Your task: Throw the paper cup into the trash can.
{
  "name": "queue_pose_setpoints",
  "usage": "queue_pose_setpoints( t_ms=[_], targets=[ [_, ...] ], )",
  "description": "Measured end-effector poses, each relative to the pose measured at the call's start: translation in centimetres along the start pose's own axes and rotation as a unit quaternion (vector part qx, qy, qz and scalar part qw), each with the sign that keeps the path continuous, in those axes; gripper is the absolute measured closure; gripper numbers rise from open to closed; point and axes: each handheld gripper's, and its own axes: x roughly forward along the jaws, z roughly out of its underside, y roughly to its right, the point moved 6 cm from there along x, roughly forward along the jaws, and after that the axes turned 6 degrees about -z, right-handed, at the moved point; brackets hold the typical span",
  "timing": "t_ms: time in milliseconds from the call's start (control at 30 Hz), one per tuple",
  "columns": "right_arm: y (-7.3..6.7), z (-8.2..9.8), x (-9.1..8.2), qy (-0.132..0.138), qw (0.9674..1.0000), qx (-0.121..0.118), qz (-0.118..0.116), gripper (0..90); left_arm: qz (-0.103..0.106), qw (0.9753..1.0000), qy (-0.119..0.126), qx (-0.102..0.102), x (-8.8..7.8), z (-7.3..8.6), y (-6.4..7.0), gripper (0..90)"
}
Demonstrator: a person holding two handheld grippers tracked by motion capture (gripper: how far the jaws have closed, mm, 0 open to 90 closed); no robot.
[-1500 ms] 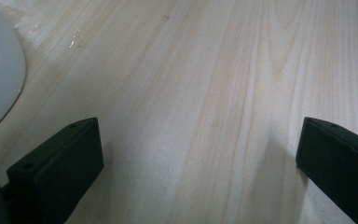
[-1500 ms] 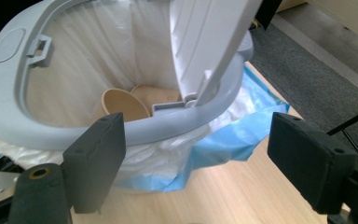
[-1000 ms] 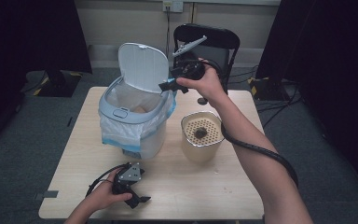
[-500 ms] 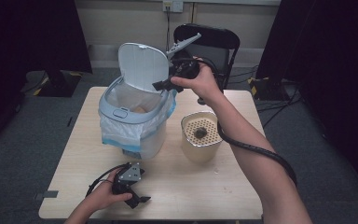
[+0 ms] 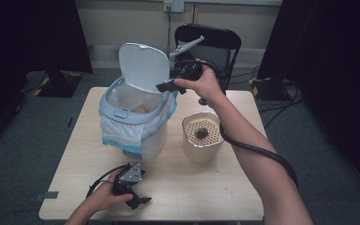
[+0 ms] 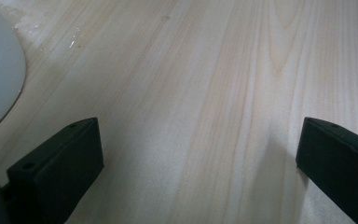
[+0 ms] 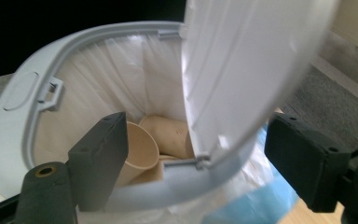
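Above a pale wooden table (image 5: 178,187), the right tool (image 5: 168,86) is lifting toward the raised lid (image 5: 143,65) of a grey-white plastic bin (image 5: 136,124), jaws spread and empty.

Over the last second it has been rising and nearing the lid's edge; in the right gripper view the lid (image 7: 242,70) is standing between the jaws, suggesting a closing push is coming. Beige paper cups (image 7: 161,140) are lying inside the liner. A perforated beige tub (image 5: 201,137) is sitting beside the bin. The left tool (image 5: 133,199) is resting released on the table.
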Motion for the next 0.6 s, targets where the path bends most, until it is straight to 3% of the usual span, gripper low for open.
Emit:
queue_pose_setpoints(
  t_ms=[367, 600],
  targets=[
    [-1.7, -1.4, -0.1, 0.002, 0.9997, -0.019, -0.012, 21.9, -0.002, 1.0, 0.003, -0.001, 0.0, 0.0, 0.0, 0.0],
    [-3.7, -2.8, -1.1, 0.019, 0.9992, -0.03, -0.021, 18.9, -0.002, 1.0, 0.0, 0.0, 0.0, 0.0, 0.0, 0.0]
  ],
)
